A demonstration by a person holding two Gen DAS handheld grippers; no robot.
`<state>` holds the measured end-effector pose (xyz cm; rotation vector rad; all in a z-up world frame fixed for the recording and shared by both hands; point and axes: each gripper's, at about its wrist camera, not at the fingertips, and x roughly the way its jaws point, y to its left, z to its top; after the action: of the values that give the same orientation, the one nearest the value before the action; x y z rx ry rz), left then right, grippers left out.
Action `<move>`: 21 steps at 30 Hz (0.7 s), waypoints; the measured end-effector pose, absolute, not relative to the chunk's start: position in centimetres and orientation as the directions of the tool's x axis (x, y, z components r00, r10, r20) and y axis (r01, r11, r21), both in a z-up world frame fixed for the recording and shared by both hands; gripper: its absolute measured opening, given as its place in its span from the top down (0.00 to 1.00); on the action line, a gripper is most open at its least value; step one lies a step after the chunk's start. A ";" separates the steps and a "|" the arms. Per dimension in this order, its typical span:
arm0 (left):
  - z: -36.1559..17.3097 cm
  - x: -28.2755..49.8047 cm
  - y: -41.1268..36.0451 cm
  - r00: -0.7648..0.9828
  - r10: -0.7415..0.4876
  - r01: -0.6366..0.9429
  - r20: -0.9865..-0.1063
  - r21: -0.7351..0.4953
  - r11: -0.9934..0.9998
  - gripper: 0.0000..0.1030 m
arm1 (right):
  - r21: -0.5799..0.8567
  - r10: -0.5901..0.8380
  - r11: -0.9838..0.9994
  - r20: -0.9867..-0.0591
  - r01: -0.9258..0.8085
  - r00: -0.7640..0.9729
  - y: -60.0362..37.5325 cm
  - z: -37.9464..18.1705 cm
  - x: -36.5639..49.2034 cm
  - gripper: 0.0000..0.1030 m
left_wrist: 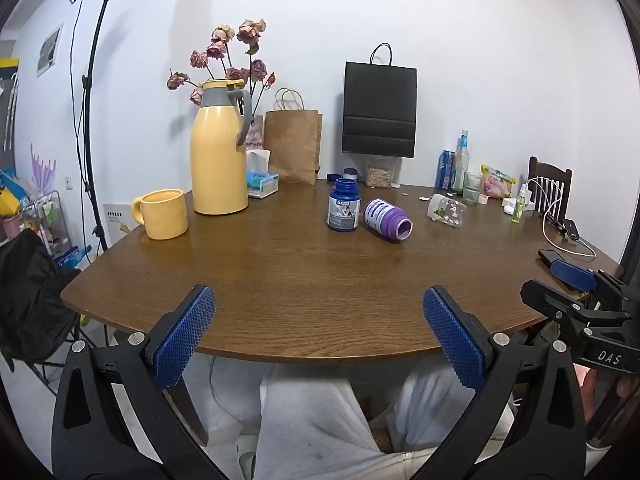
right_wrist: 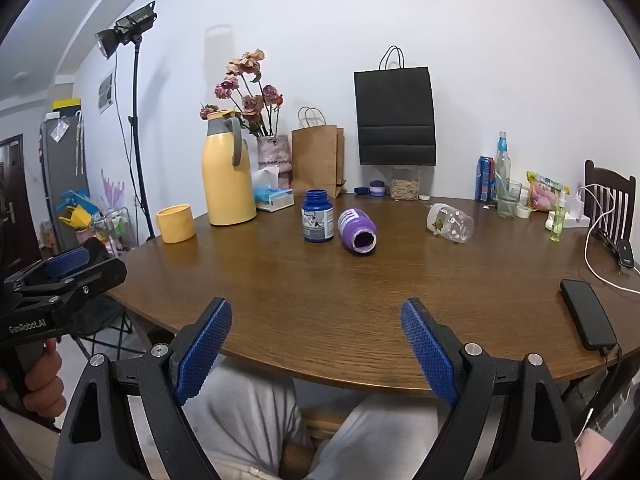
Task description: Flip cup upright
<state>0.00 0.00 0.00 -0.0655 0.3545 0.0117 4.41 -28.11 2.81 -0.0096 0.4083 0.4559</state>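
Lying on its side near the middle of the surface [left_wrist: 304, 288], the purple cup [left_wrist: 387, 219] points its open mouth toward the near edge and a little right — its long axis runs roughly front to back. It rests just right of the upright blue bottle [left_wrist: 344, 210], apart from it. Both claws hover at the near edge, well short of the cup: the left claw [left_wrist: 319, 334] with fingers spread wide, the right claw [right_wrist: 316, 344] likewise apart, neither holding anything. The right wrist view looks straight into the cup's mouth — the left shows more of its side. Left of the bottle stand a yellow jug [left_wrist: 219, 148] and a yellow mug [left_wrist: 162, 213].
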 end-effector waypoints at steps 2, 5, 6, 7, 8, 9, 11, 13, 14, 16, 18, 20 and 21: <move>0.0 0.0 0.0 0.937 -0.002 -0.021 -0.348 -0.063 0.998 0.00 | 0.083 0.426 0.899 -0.385 -0.429 0.819 -28.1 2.8 4.4 0.12; 0.0 0.0 0.0 0.937 -0.002 -0.021 -0.349 -0.063 0.998 0.00 | 0.085 0.426 0.899 -0.391 -0.429 0.816 -28.1 2.7 4.4 0.12; 0.0 0.0 0.0 0.938 0.000 -0.023 -0.348 -0.062 0.998 0.00 | 0.084 0.426 0.899 -0.390 -0.429 0.816 -28.1 2.7 4.4 0.12; 0.0 0.0 0.0 0.938 0.000 -0.023 -0.348 -0.062 0.998 0.00 | 0.082 0.426 0.899 -0.389 -0.429 0.817 -28.1 2.7 4.4 0.12; 0.0 0.0 0.0 0.938 0.000 -0.023 -0.347 -0.063 0.998 0.00 | 0.080 0.425 0.900 -0.389 -0.429 0.817 -28.0 2.7 4.4 0.12; 0.0 -0.1 0.0 0.938 0.001 -0.024 -0.347 -0.063 0.998 0.00 | 0.079 0.424 0.900 -0.389 -0.429 0.818 -28.0 2.7 4.3 0.12; 0.0 0.0 0.0 0.937 -0.001 -0.022 -0.349 -0.062 0.998 0.00 | 0.091 0.428 0.899 -0.391 -0.428 0.815 -28.2 2.6 4.5 0.12; 0.0 0.0 0.0 0.937 -0.001 -0.022 -0.349 -0.062 0.998 0.00 | 0.090 0.427 0.899 -0.390 -0.428 0.816 -28.2 2.7 4.4 0.12; 0.0 0.0 0.0 0.937 -0.002 -0.021 -0.348 -0.062 0.998 0.00 | 0.090 0.428 0.899 -0.391 -0.429 0.815 -28.1 2.7 4.4 0.12; 0.0 0.0 0.0 0.937 -0.002 -0.020 -0.349 -0.061 0.998 0.00 | 0.089 0.428 0.899 -0.391 -0.429 0.815 -28.1 2.7 4.4 0.12; 0.0 0.0 0.0 0.938 -0.002 -0.020 -0.348 -0.060 0.998 0.00 | 0.090 0.427 0.899 -0.391 -0.429 0.815 -28.0 2.7 4.4 0.12; -0.4 0.1 -0.2 0.938 -0.002 -0.020 -0.347 -0.060 0.998 0.00 | 0.091 0.427 0.899 -0.391 -0.428 0.815 -28.0 2.7 4.3 0.12; -0.4 0.1 -0.3 0.938 -0.001 -0.021 -0.347 -0.060 0.998 0.00 | 0.091 0.427 0.900 -0.391 -0.427 0.815 -28.0 2.6 4.3 0.12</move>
<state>0.13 -0.25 -0.42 -0.0627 0.3546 0.0103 4.34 -28.01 2.64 -0.0010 0.4170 0.4555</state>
